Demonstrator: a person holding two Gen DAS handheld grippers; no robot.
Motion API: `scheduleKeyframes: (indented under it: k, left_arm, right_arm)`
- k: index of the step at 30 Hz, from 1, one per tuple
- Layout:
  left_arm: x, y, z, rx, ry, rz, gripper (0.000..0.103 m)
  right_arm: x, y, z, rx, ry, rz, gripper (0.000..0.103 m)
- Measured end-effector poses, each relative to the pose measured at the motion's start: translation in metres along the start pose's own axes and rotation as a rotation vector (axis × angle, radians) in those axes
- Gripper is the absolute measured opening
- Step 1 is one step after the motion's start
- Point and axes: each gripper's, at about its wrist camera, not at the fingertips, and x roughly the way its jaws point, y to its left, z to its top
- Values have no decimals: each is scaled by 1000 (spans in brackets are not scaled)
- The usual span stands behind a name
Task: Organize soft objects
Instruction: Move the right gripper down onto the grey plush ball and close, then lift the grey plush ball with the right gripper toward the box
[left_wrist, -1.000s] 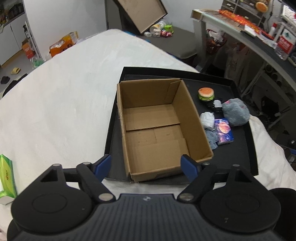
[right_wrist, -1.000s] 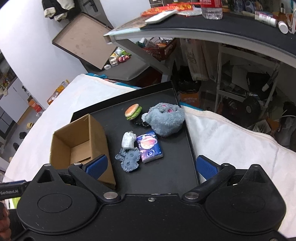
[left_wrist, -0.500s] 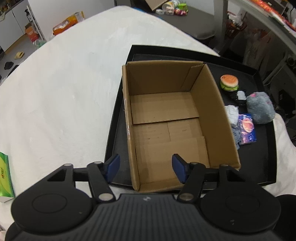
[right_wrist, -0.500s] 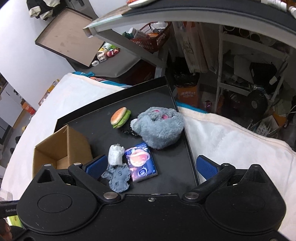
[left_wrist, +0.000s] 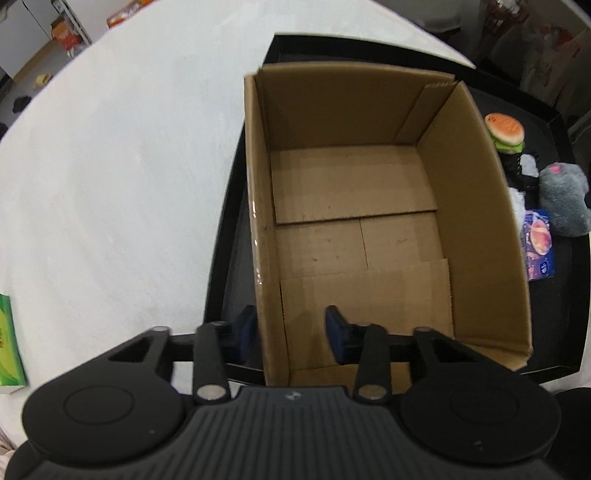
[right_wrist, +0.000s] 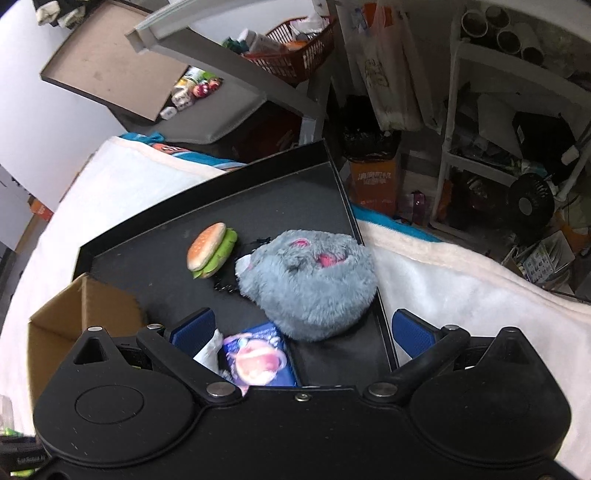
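An empty cardboard box (left_wrist: 354, 221) stands on a black tray (left_wrist: 229, 206). My left gripper (left_wrist: 290, 334) is open and straddles the box's near left wall, one finger outside, one inside. Right of the box lie a burger toy (left_wrist: 505, 132), a grey plush (left_wrist: 563, 199) and a blue tissue pack (left_wrist: 537, 245). In the right wrist view my right gripper (right_wrist: 303, 326) is open just above the grey plush (right_wrist: 310, 282), with the burger toy (right_wrist: 210, 249) to its left and the tissue pack (right_wrist: 258, 360) and a white soft piece (right_wrist: 208, 352) near my left finger.
The tray (right_wrist: 207, 206) lies on a white cloth-covered table (left_wrist: 110, 166). A green packet (left_wrist: 9, 343) sits at the table's left edge. The box corner (right_wrist: 81, 306) shows at left in the right wrist view. Cluttered shelves and a fan (right_wrist: 530, 201) stand beyond the table.
My left gripper has moved forward and narrowed, now astride the box's left wall. My right gripper has moved forward and down over the grey plush.
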Motion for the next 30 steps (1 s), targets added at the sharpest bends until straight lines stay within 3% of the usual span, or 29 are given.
scheduleKeyframes:
  k: [1,6,17,24,30]
  left_arm:
    - [4,0,1,-3,13,-3,25]
    - [21,2,7,-10,60,39,11]
    - [31,11,31,-22,62,49,11]
    - [34,8,36,-4,69,59,12]
    - [28,4,31,14,53,57,13]
  right_arm:
    - [4,0,2,1,2,-6,103]
    - [22,1,9,0,14,-26,103]
    - [41,8,17,-42,16,-76,101]
    - [39,16,17,-95,-1,-88,79]
    - [35,16,11,-142,-19,-83,66]
